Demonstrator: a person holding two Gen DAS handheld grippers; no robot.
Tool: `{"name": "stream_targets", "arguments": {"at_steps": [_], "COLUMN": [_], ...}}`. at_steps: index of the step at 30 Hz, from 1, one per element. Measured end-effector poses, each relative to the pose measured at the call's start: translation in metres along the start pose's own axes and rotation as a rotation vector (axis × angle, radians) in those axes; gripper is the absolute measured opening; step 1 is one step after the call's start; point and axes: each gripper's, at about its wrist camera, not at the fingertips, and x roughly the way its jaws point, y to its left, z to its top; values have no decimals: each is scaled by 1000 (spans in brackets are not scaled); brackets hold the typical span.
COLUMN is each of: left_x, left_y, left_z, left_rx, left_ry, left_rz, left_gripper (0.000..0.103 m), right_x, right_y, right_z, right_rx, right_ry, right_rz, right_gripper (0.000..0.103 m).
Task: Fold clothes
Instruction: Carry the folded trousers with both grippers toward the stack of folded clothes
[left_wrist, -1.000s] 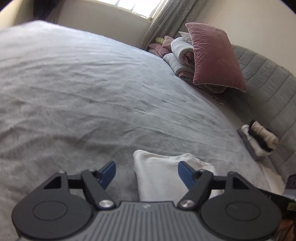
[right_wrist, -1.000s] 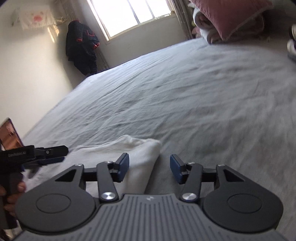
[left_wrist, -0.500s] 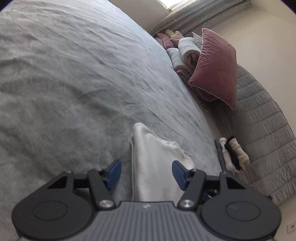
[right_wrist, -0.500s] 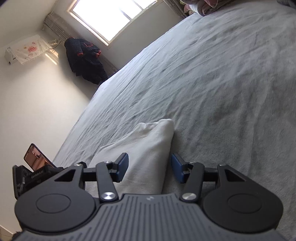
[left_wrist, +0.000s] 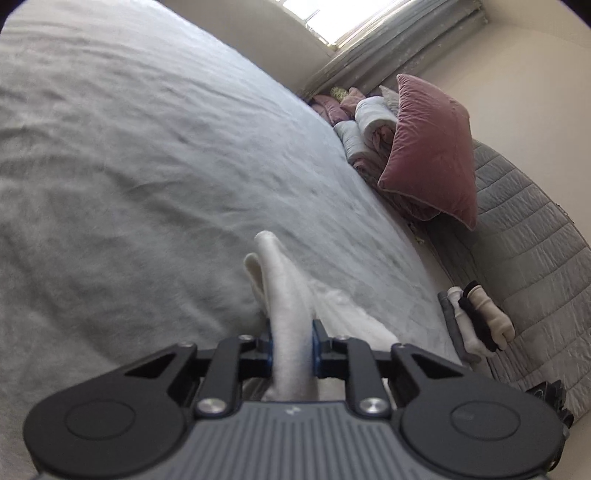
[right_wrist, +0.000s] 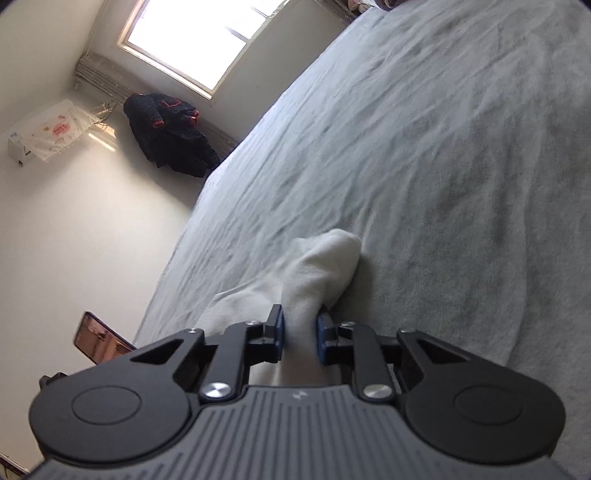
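A white folded garment (left_wrist: 284, 295) lies on the grey bedspread (left_wrist: 147, 166). My left gripper (left_wrist: 291, 345) is closing its jaws on one corner of it, and the blue pads press a raised fold of the cloth between them. In the right wrist view the same white garment (right_wrist: 317, 269) is pinched at its other corner by my right gripper (right_wrist: 300, 341), whose jaws are closing too, with the cloth squeezed between the pads. The garment's tip sticks out past each pair of fingers.
A pink velvet pillow (left_wrist: 432, 155) leans on folded bedding (left_wrist: 365, 125) by the grey padded headboard (left_wrist: 524, 236). Rolled socks and dark items (left_wrist: 476, 321) lie near the headboard. A dark jacket (right_wrist: 166, 136) hangs under the window (right_wrist: 207, 40). A phone (right_wrist: 99, 338) stands at left.
Both grippers have gone from open around the white garment's corners to shut on the cloth. Each has rolled, and the pinched cloth now stands up in a narrow fold.
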Motion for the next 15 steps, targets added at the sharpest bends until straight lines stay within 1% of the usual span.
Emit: {"name": "stream_targets", "arguments": {"at_steps": [4, 9, 12, 15], "left_x": [7, 24, 39, 57], "left_y": [-37, -88, -120, -158], "left_z": [2, 2, 0, -3], "left_rx": [6, 33, 54, 99], "left_ry": [-39, -73, -71, -63], "left_rz": [-23, -59, -74, -84], "left_gripper": [17, 18, 18, 18], "right_x": [-28, -68, -89, -116], "right_y": [12, 9, 4, -6], "right_z": [29, 72, 94, 117], "right_rx": [-71, -116, -127, -128], "right_ry": [-51, -117, -157, -193], "right_rz": [2, -11, -22, -34], "right_gripper": [17, 16, 16, 16]}}
